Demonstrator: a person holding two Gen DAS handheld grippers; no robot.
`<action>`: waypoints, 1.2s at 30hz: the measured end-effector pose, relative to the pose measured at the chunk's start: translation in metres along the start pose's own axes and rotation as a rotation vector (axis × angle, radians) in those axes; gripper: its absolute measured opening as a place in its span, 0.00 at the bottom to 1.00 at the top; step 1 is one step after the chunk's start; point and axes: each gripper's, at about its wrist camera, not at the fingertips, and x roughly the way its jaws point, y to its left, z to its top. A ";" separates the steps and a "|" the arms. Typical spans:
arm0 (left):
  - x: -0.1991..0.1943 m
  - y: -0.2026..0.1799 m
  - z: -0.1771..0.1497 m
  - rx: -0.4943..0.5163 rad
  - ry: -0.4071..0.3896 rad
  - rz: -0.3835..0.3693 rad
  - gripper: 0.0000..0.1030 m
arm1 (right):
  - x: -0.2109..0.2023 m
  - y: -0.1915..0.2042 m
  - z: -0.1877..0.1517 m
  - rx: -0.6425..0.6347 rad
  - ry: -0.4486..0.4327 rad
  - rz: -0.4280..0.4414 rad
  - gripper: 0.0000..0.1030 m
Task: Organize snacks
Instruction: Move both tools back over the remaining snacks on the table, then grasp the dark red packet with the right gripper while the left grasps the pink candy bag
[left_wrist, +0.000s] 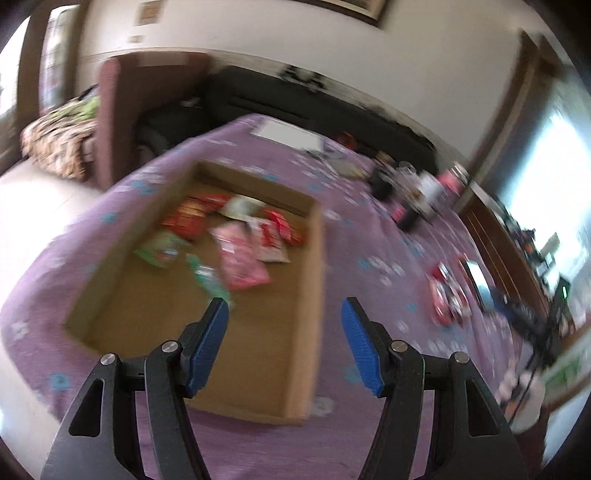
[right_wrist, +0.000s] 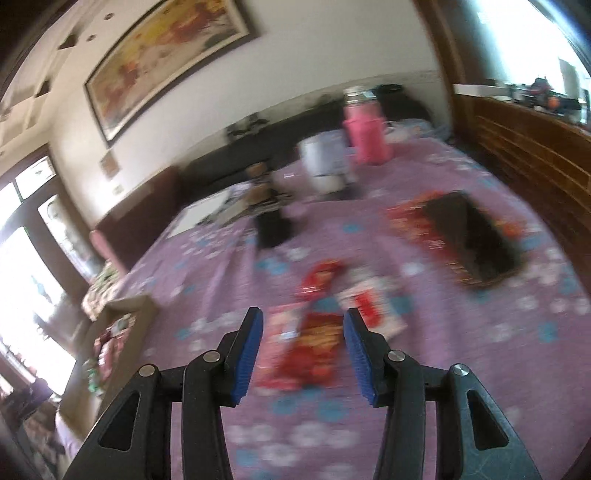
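A shallow cardboard box (left_wrist: 314, 280) lies on the purple bedspread (left_wrist: 369, 229) and holds several snack packets, among them a pink one (left_wrist: 240, 258), a green one (left_wrist: 162, 249) and red ones (left_wrist: 188, 218). My left gripper (left_wrist: 284, 314) is open and empty above the box's near right part. Red snack packets (left_wrist: 447, 295) lie on the bedspread to the right. In the right wrist view my right gripper (right_wrist: 303, 317) is open and empty, just above a red snack packet (right_wrist: 317, 343) with a white and red packet (right_wrist: 373, 306) beside it. The box (right_wrist: 122, 314) shows at the left.
A dark phone on a red packet (right_wrist: 476, 240) lies at the right. A pink bottle (right_wrist: 365, 133), a white container (right_wrist: 325, 158) and a dark bottle (right_wrist: 269, 218) stand further back. A wooden bed frame (right_wrist: 524, 155) runs along the right. Both views are motion-blurred.
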 end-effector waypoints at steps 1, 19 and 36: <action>0.005 -0.011 -0.003 0.032 0.017 -0.019 0.61 | 0.001 -0.005 0.002 0.005 0.000 -0.011 0.51; 0.031 -0.051 -0.025 0.146 0.122 -0.046 0.61 | 0.090 0.009 -0.017 0.013 0.201 0.071 0.34; 0.099 -0.140 -0.015 0.240 0.232 -0.148 0.61 | 0.083 0.022 -0.025 -0.110 0.208 0.019 0.28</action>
